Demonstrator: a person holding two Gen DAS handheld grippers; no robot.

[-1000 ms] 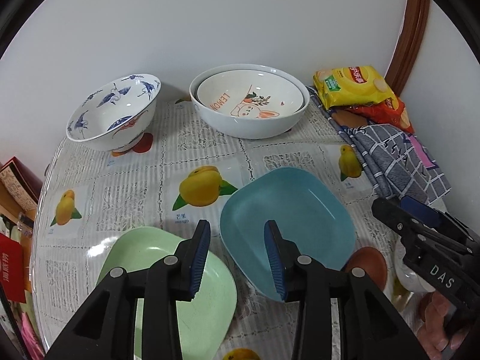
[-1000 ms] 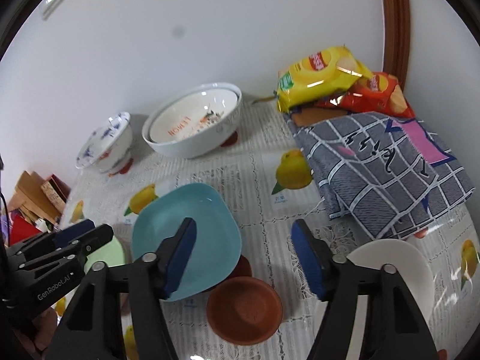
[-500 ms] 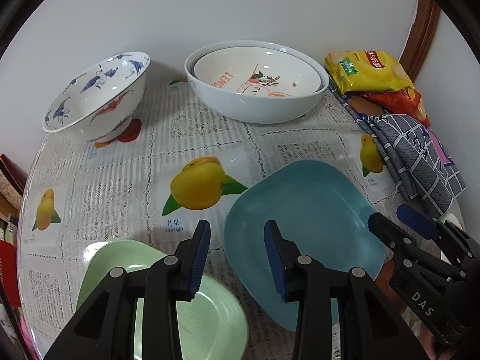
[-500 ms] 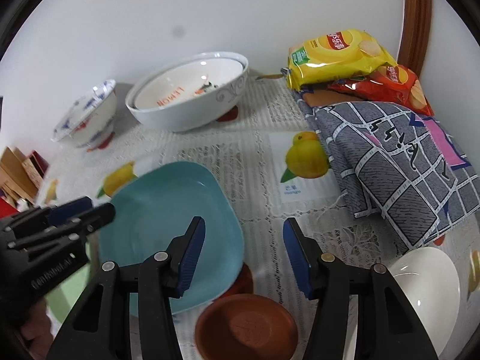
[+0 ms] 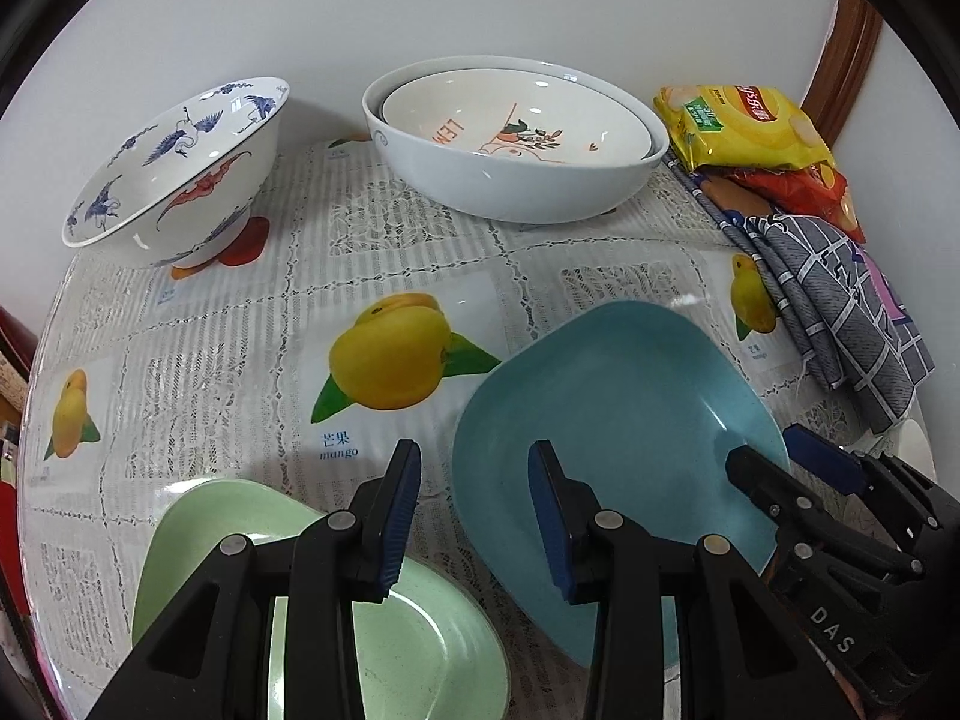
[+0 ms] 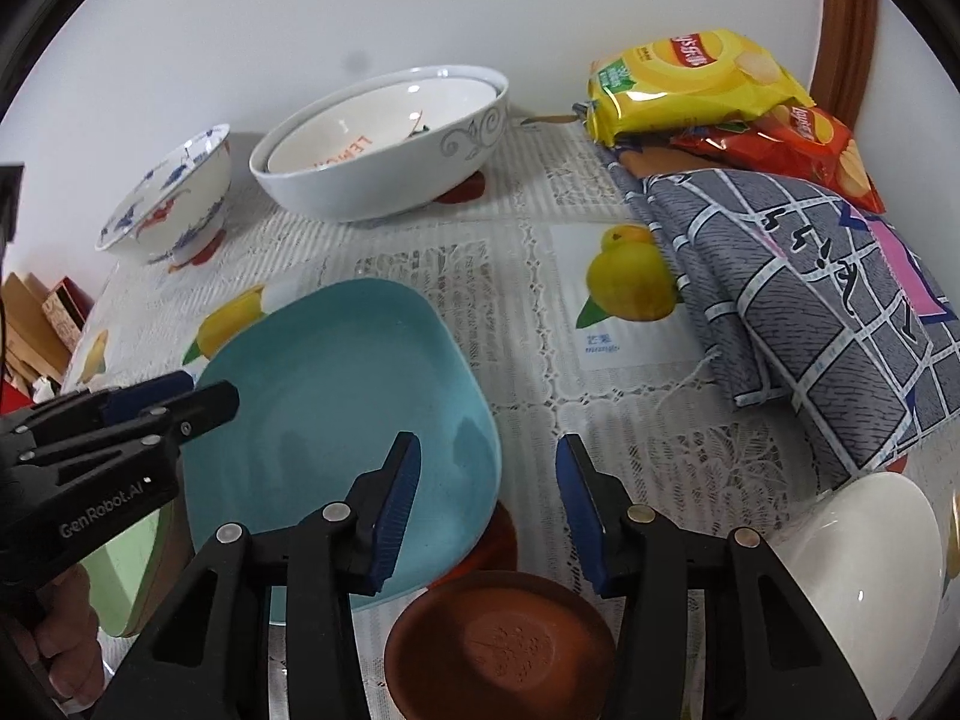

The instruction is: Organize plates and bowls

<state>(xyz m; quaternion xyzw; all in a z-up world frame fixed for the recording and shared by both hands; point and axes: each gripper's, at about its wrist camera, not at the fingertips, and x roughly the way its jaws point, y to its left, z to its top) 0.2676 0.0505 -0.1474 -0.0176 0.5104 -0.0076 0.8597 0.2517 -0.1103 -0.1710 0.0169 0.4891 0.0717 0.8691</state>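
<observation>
Blue plate [image 6: 336, 408]: lying tilted on the tablecloth [image 5: 372, 252], its near right corner propped on a brown saucer [image 6: 498, 642]; long axis running from 7 to 1 o'clock in the right wrist view.
Green plate [image 5: 384, 630]: lying at 7 o'clock of the blue plate, just beside it.
Left gripper [image 5: 474, 516]: hovering with its jaws partly spread and nothing between them, straddling the gap between both plates.
Right gripper [image 6: 486, 510]: jaws having just been narrowing, straddling the blue plate's right rim, pads not pressing it.
Stacked white bowls [image 5: 516, 138]: sitting at 12 o'clock.
Crane-pattern bowl [image 5: 180, 174]: sitting at 10 o'clock, mouth appearing tipped left.
</observation>
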